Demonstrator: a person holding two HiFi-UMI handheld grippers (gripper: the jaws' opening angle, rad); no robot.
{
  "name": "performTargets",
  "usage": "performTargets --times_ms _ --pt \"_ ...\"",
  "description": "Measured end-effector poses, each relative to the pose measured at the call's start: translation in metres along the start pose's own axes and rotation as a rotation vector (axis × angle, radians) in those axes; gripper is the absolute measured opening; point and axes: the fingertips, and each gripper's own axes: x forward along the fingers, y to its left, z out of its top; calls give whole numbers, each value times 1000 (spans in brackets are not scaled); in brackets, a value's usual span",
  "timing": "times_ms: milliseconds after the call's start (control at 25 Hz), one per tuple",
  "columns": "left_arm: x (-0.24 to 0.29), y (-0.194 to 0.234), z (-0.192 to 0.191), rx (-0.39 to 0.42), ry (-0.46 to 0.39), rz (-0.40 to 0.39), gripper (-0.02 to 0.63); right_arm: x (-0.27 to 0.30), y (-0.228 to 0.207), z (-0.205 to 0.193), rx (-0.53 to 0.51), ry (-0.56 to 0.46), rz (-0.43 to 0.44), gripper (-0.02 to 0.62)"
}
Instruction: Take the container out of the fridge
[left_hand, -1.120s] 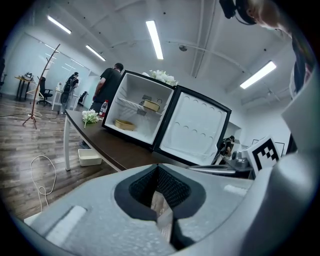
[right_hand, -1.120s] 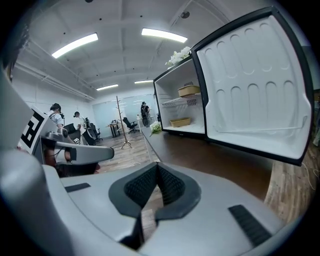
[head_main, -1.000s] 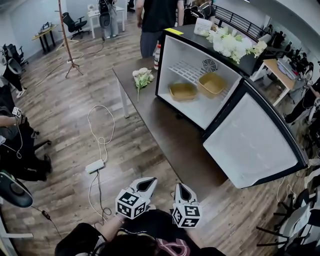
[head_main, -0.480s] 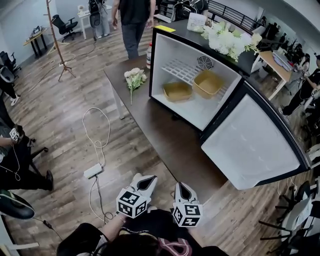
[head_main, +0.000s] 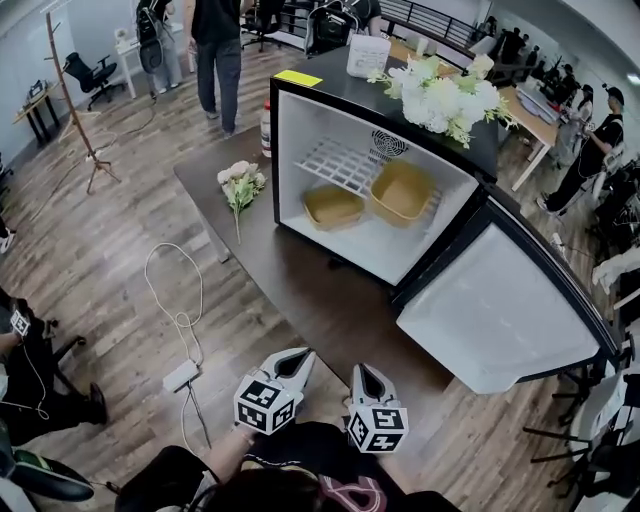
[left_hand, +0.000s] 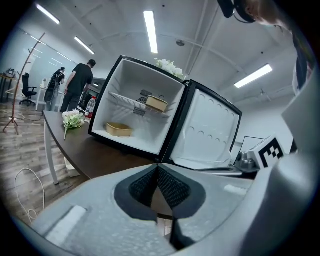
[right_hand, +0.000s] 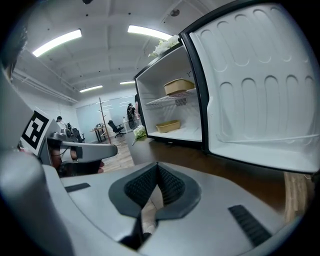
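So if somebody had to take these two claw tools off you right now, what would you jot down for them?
Left claw: shut, empty. Right claw: shut, empty. Both are held short of the mini fridge, by the near end of the dark table.
The fridge door stands wide open. The lower container sits on the fridge floor and the upper container on the wire shelf. Both are tan.
Done: door open.
Left: reach in, grip a container, bring it out.

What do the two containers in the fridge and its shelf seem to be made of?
Lower container and upper container: matte tan, no gloss, likely moulded fibre or plastic; unclear which. Shelf: white grid of thin bars, probably coated metal wire.
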Motion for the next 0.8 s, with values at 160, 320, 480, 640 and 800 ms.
performTargets --times_ms 160,320,480,640,800 --pt "14 24 13 11 12 -33 8 23 0 9 25 -6 -41 8" --pt "26 46 26 25 22 -68 8 44 5 19 48 -19 -71 8" --pt "32 67 39 27 26 -98 8 63 17 34 79 -56 -68 8" --pt "41 89 50 46 38 -123 8 82 20 39 95 -58 -115 8" --pt "44 106 57 68 58 -156 9 99 30 47 100 -68 -141 8"
